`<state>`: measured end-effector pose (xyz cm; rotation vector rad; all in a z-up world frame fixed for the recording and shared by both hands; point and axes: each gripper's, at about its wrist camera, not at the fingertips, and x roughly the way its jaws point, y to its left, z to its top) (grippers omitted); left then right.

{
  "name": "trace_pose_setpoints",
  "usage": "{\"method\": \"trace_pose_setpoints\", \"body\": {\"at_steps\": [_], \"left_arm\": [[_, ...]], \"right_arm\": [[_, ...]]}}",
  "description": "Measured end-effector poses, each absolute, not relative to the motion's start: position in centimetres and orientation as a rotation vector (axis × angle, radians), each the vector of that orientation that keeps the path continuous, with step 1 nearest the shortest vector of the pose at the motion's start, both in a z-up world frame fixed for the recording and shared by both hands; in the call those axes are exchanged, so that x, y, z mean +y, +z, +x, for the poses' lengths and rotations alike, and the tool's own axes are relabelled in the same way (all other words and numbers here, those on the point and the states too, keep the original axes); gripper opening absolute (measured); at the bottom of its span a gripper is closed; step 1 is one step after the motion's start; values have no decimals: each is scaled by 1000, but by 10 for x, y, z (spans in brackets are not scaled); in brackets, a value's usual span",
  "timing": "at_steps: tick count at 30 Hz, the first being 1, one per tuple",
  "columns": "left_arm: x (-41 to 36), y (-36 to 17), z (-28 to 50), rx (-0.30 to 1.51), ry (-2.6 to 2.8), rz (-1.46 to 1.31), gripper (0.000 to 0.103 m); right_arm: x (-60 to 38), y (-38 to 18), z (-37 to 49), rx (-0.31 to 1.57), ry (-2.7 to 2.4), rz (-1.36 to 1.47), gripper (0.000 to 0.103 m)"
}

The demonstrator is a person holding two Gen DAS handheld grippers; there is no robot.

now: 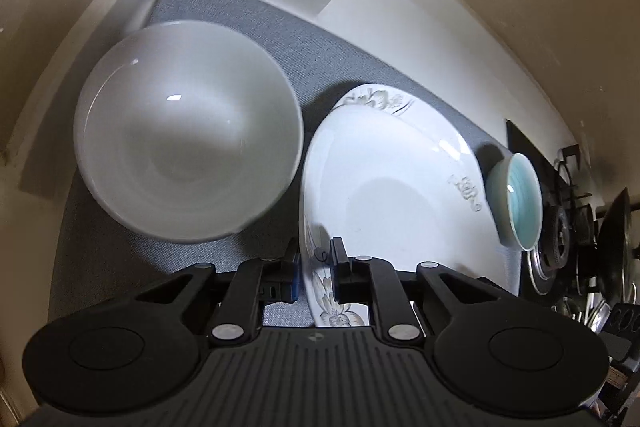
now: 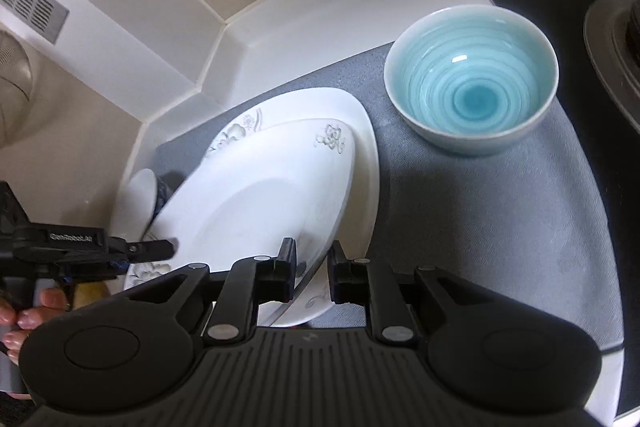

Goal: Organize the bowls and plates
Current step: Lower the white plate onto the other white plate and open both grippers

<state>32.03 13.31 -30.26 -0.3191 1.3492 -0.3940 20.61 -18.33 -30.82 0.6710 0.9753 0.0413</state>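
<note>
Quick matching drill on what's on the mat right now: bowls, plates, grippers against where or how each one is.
1. large white bowl
2. turquoise bowl
3. upper floral plate
4. lower floral plate

a. beside the black stovetop
b. tilted, rim between the fingers of both grippers
c. left of the plates
d. flat on the grey mat

Pairs: 1-c, 2-a, 3-b, 4-d

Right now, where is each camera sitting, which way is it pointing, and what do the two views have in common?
Left wrist: rides the left gripper, looking down at the white bowl, top plate and blue bowl; own jaws straddle the plate rim.
Right wrist: rides the right gripper, facing the same plates and bowl; the left gripper and hand show.
Shared: plates, blue bowl, grey mat.
</note>
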Motion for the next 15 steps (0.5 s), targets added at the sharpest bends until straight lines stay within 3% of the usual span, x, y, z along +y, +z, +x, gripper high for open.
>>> {"method": "trace_pose_setpoints", "body": {"at_steps": [15], "left_arm": [[131, -309, 290, 1382, -483, -313, 20]], "right_arm": [[-202, -316, 217, 985, 3, 716, 12]]}}
